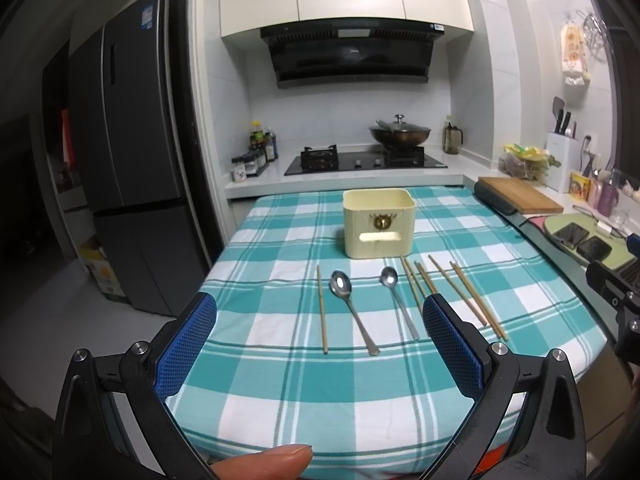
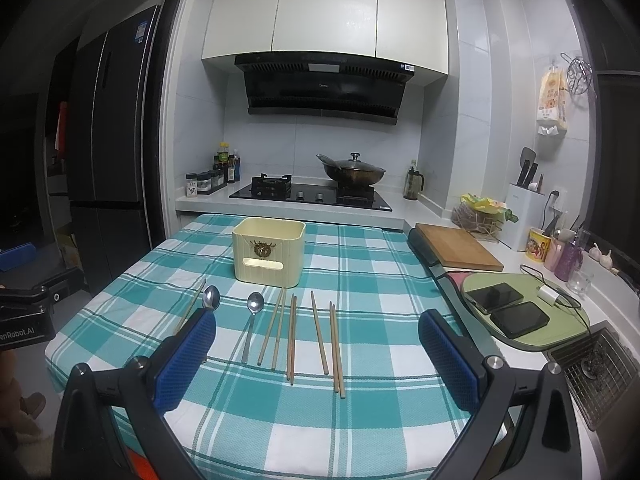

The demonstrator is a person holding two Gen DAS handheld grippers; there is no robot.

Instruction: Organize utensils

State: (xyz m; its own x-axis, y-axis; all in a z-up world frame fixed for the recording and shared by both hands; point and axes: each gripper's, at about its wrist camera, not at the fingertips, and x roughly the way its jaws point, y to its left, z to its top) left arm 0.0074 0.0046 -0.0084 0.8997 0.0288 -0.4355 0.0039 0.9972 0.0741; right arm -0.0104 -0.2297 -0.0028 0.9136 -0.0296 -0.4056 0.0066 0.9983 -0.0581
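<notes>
Over the checked tablecloth (image 1: 280, 384), left gripper (image 1: 320, 316) and right gripper (image 2: 318, 332) hover, jaws spread wide (holding nothing).

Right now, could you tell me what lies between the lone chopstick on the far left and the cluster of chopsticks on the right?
Two metal spoons: the left spoon and the right spoon, side by side between the lone chopstick and the chopstick cluster; clearest in the left wrist view.

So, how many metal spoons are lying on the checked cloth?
2. One spoon lies right of the lone chopstick; the second spoon lies further right, beside the chopstick group. None seems hidden.
</notes>
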